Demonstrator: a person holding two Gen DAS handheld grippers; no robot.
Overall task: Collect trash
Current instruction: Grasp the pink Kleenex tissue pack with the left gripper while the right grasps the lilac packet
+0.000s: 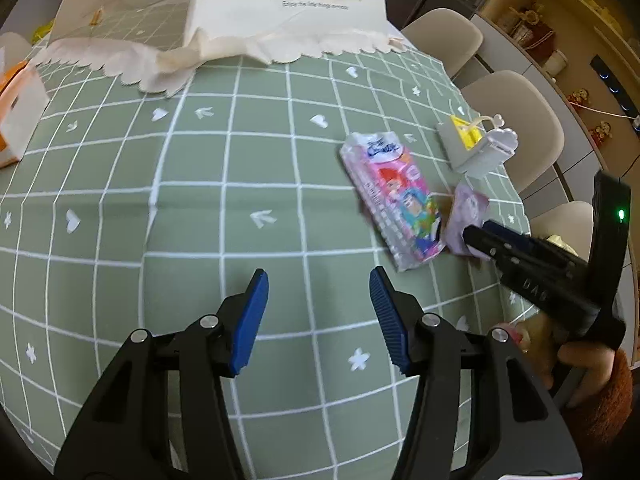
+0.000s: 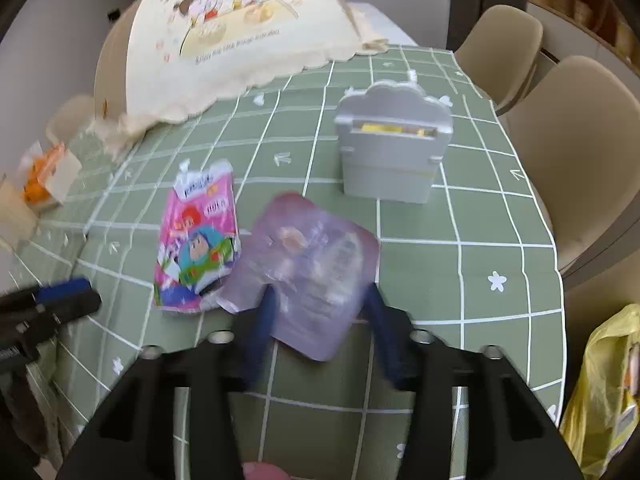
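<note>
Right tool (image 2: 320,300) astride purple packet (image 2: 316,264)

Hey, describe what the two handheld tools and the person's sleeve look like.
Both are matte black plastic. The left tool has ribbed blue pads on angular, cut-out fingers joined with silver pivot pins. The right tool carries raised lettering on its body and an upright black bar with a small green light. The sleeve is fuzzy rust-orange.

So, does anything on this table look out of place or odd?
Two empty snack wrappers lie loose on the green tablecloth: a pink one and a crumpled purple one between the right gripper fingers. Nothing looks spilled.
</note>
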